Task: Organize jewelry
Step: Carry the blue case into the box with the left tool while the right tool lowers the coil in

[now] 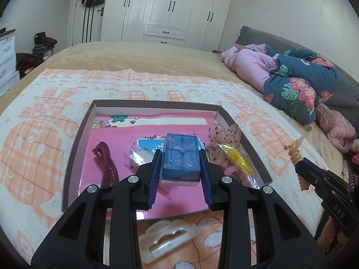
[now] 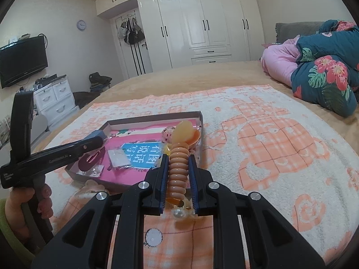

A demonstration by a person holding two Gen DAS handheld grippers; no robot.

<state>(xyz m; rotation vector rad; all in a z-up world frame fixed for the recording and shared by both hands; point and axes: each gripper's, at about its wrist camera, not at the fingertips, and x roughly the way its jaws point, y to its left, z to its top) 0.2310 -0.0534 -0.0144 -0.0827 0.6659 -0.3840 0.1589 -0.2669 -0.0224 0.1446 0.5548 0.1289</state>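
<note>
My left gripper (image 1: 180, 154) is shut on a small blue box (image 1: 180, 157) and holds it over the shallow cardboard tray (image 1: 74, 148) with a pink lining. In the tray lie a dark red hair claw (image 1: 106, 168), a yellow item in a clear bag (image 1: 239, 160) and a blue card (image 1: 148, 145). My right gripper (image 2: 178, 159) is shut on a peach spiral hair tie (image 2: 178, 172) with a heart charm, near the tray's (image 2: 154, 115) right front corner. It also shows in the left wrist view (image 1: 300, 160), right of the tray. A cream hair claw (image 1: 166, 239) lies on the towel before the tray.
A white and orange towel (image 2: 269, 145) covers the beige bed. Folded pink and blue floral quilts (image 1: 298, 83) lie at the right. A pearl hair piece (image 2: 182, 213) lies under my right gripper. A white wardrobe (image 2: 202, 22) stands behind the bed.
</note>
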